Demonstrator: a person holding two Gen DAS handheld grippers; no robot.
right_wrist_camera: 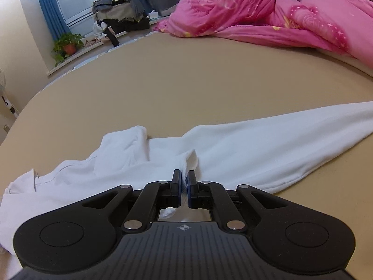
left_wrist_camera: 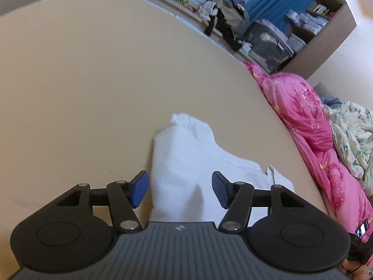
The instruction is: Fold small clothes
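A small white garment (left_wrist_camera: 186, 161) lies crumpled on the tan bed sheet (left_wrist_camera: 93, 81). In the left wrist view my left gripper (left_wrist_camera: 180, 187) stands open just over its near end, its blue pads (left_wrist_camera: 139, 187) clear of the cloth on both sides. In the right wrist view the same white garment (right_wrist_camera: 256, 144) stretches from the lower left to the right edge. My right gripper (right_wrist_camera: 184, 184) is shut on a raised pinch of its fabric, which pokes up between the pads.
A pink quilt (right_wrist_camera: 268, 16) and a floral blanket (left_wrist_camera: 352, 135) are heaped along the far side of the bed. Beyond it are a windowsill with a potted plant (right_wrist_camera: 67, 45), piled clothes (right_wrist_camera: 119, 11), plastic storage bins (left_wrist_camera: 270, 44) and blue curtains.
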